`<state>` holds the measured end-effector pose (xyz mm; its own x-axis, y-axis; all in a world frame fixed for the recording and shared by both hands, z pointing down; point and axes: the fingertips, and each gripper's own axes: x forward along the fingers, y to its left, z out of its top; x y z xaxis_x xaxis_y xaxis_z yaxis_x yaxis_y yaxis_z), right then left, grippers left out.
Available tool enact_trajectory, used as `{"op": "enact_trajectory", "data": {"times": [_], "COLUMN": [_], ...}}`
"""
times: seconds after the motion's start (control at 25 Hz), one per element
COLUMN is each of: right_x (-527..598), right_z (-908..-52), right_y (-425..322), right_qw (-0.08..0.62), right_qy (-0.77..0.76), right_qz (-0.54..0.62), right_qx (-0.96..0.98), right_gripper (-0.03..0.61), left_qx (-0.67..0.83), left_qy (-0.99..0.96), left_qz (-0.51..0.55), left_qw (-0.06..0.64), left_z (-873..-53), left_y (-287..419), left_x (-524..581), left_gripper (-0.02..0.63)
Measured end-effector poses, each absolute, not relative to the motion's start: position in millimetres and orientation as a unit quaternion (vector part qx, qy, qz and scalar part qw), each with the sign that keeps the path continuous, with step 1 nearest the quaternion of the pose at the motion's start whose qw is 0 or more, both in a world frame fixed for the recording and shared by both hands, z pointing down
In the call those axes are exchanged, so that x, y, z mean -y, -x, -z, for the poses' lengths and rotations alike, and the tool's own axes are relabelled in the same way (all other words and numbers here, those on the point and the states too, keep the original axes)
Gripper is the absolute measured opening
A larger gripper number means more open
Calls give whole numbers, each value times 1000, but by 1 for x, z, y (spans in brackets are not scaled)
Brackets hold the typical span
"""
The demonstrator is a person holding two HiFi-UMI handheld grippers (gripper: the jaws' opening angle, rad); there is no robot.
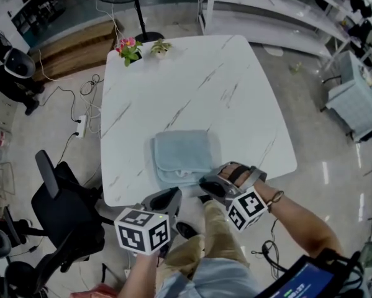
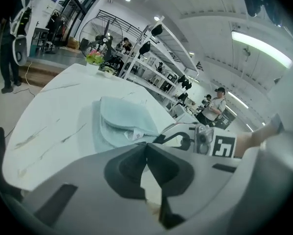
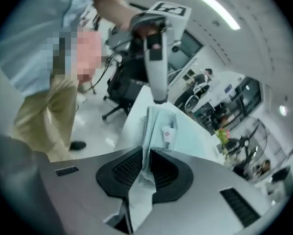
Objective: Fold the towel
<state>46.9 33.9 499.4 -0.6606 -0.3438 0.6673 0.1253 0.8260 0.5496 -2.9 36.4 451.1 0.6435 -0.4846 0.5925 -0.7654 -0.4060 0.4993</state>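
Towel [image 3: 161,121] edge pinched between right gripper [image 3: 147,155] fingers [image 3: 126,169], left gripper [image 2: 145,150] empty nearby

Person wears khaki trousers [image 1: 213,228], light blue shirt [image 1: 204,284], dark shoe [image 1: 187,230], thin bracelet [image 1: 274,198] on right wrist. Left gripper [image 1: 175,195] and right gripper [image 1: 204,182]: grey shells, black pads [image 3: 126,169], each with a white cube [image 1: 142,230] of black square markers.

The pale blue towel [image 1: 182,156] lies folded into a rough square, flat on the white table [image 1: 235,85], toward the top's 6 o'clock edge. A small white label [image 2: 133,135] shows at its near edge. Its 5 o'clock corner is pinched between the jaws of the right gripper [image 3: 147,153].
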Motion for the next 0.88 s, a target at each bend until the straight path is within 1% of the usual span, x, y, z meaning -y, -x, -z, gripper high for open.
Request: {"op": "enact_trajectory", "data": {"times": [0.04,0.16,0.24,0.32,0.44,0.48,0.52,0.6,0.68,0.84,0.88], "right_x": [-33,-13,3,13,11,8,3,-6,-9,2,3], "right_z": [-489,-454,-448,-456,-471,-474,-475,-475,-475,-460,-460], "right_y": [-45,-53,-64,-70,-69,-67,-65,-62,-62,-60,-58], "right_qw": [381,305,291,309,342,351,358,365,364,325,324], "right_qy": [-80,-148,-182,-193,-166,-152,-138,-113,-112,-146,-147], "right_qz": [234,85,26,-7,-27,-25,-18,-3,3,-6,-8], "right_qx": [891,937,939,931,924,924,923,924,925,934,934], "right_gripper": [72,75,74,74,74,59,28,20,21,41,49], "left_qx": [381,379,376,370,361,360,359,358,357,357,358], "left_qy": [-820,-822,-821,-820,-818,-817,-816,-814,-814,-815,-816], "left_qz": [-183,-193,-202,-212,-225,-227,-229,-232,-234,-231,-229], "left_qw": [385,379,380,383,388,390,391,393,394,393,392], "left_z": [-451,-454,-459,-467,-478,-481,-484,-488,-490,-485,-484], "left_y": [2,1,-1,-5,-12,-13,-14,-14,-15,-14,-13], "left_x": [-31,-19,-17,-17,-19,-20,-20,-21,-21,-18,-17], "left_gripper": [8,8,8,8,8,8,8,8,8,8,8]}}
